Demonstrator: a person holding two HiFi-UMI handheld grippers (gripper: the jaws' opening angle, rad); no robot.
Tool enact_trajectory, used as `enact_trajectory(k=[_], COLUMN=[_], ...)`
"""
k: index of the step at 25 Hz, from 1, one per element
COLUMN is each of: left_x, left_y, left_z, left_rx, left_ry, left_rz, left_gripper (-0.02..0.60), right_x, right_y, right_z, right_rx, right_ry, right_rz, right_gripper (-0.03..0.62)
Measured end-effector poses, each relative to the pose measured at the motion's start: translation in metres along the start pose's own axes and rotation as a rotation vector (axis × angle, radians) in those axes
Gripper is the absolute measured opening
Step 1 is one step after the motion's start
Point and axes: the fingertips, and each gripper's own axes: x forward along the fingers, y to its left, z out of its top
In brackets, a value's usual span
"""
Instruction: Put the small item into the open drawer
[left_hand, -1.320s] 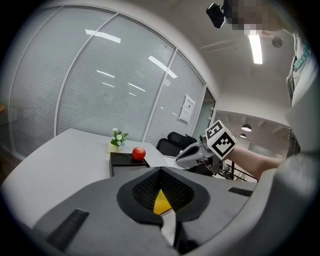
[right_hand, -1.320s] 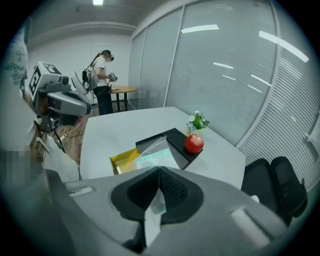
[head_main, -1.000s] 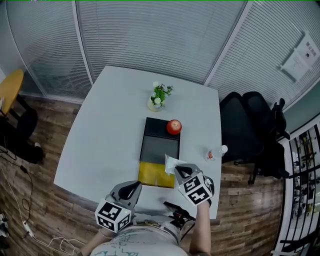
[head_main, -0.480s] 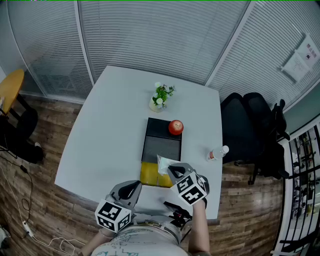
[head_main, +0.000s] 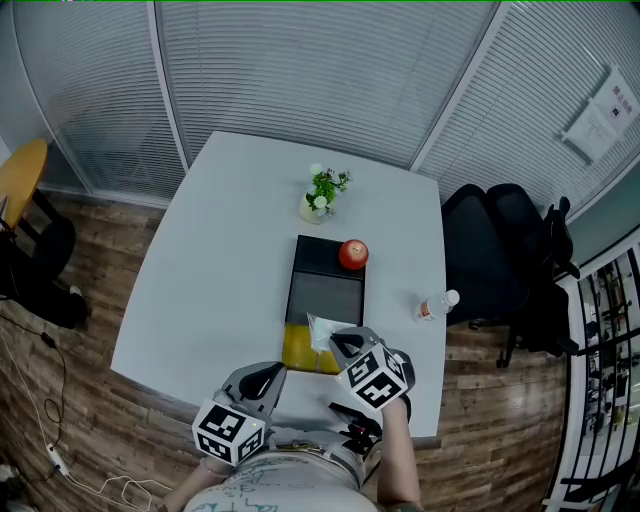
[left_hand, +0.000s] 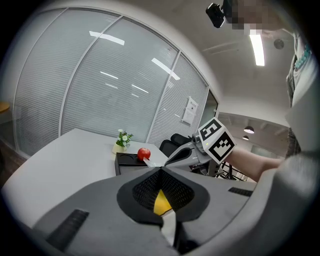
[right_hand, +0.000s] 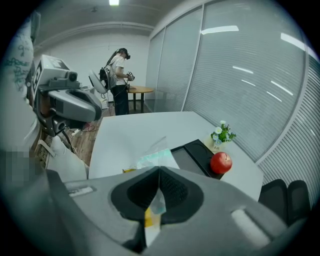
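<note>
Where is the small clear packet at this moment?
In the head view, the small clear packet is pinched in the right gripper, over the right part of the open yellow drawer.

Office meeting room. Slatted blinds (head_main: 300, 70) behind glass partition walls, white conference table (head_main: 220, 260), black swivel chairs (head_main: 500, 255) alongside, printed notice (head_main: 600, 115) on partition, wood-look floor (head_main: 60, 400), ceiling strip light (left_hand: 258, 47).
</note>
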Motion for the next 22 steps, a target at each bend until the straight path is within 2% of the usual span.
enact_trajectory(k=[8, 22], left_x=[-0.001, 0.004], left_y=[0.003, 0.005], left_z=[0.000, -0.001], left_rx=[-0.003, -0.006], left_ry=[-0.001, 0.003], left_rz=[0.003, 0.006], left_gripper=[-0.003, -0.003], right_x=[0.011, 0.038], right_y=[0.005, 0.004], right_z=[-0.001, -0.027], right_rx=[-0.001, 0.016], right_ry=[0.003, 0.034], right_rz=[0.020, 0.015], right_gripper=[0.003, 0.003])
